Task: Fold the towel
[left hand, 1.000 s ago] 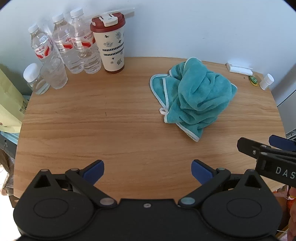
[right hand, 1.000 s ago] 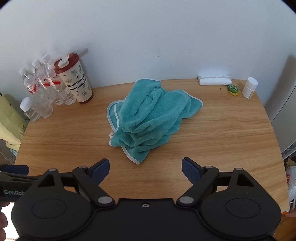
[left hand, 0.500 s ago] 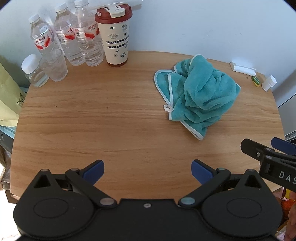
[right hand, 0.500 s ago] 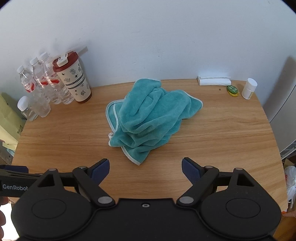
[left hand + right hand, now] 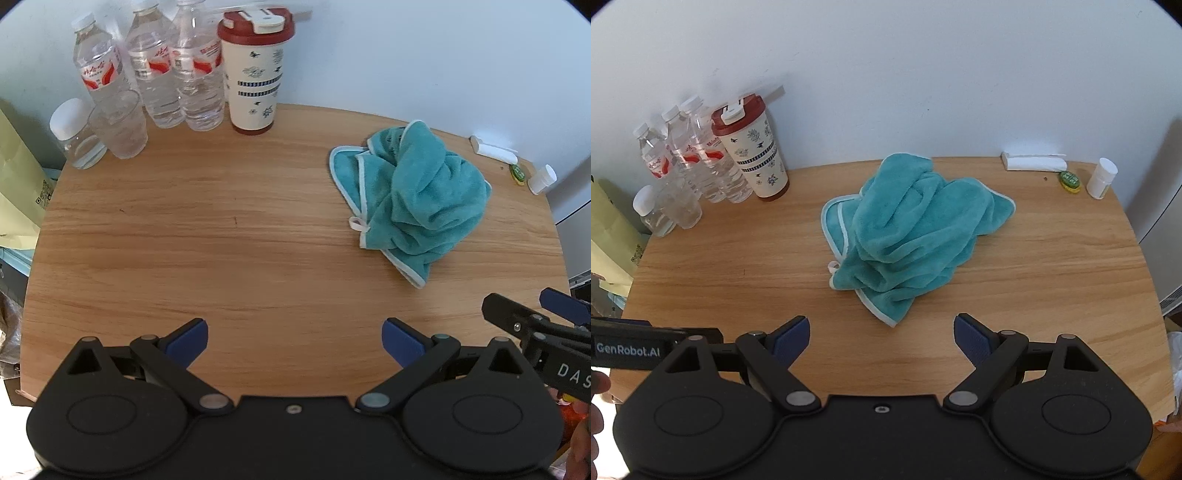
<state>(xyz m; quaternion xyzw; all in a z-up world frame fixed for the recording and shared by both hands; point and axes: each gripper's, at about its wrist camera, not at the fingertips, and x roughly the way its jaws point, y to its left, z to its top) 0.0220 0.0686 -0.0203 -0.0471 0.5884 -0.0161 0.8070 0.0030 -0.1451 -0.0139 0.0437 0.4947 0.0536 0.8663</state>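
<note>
Bottom of frame, left wrist view: black two-finger left gripper (image 5: 294, 341) with blue pads, spread wide, holding nothing, above bare wood.
Bottom of frame, right wrist view: black two-finger right gripper (image 5: 881, 338) with blue pads, spread wide, empty, just short of the cloth's nearest corner.
Lower right edge, left wrist view: black side of the right gripper, blue pad tip showing.
Lower left edge, right wrist view: black body of the left gripper, white lettering on its side.
Surface: rounded light wooden table (image 5: 1052, 280), grain running left to right.
Centre, right wrist view: crumpled teal terry towel with pale trim (image 5: 916, 236), heaped and unfolded, small white loop at its left edge; right of centre in the left wrist view (image 5: 417, 199).
Upper left, left wrist view: clear plastic cup (image 5: 120, 127) and short white-capped clear jar (image 5: 75, 134), then three clear water bottles with red labels (image 5: 162, 77) beside a cream tumbler with a dark red lid (image 5: 255, 77).
Upper right, right wrist view: folded white paper packet (image 5: 1032, 161), small green-and-yellow object (image 5: 1070, 180), small white bottle (image 5: 1102, 178), all near the back edge.
Far left edge: pale yellow paper bag (image 5: 16, 184).
Background: plain white wall (image 5: 905, 74).
</note>
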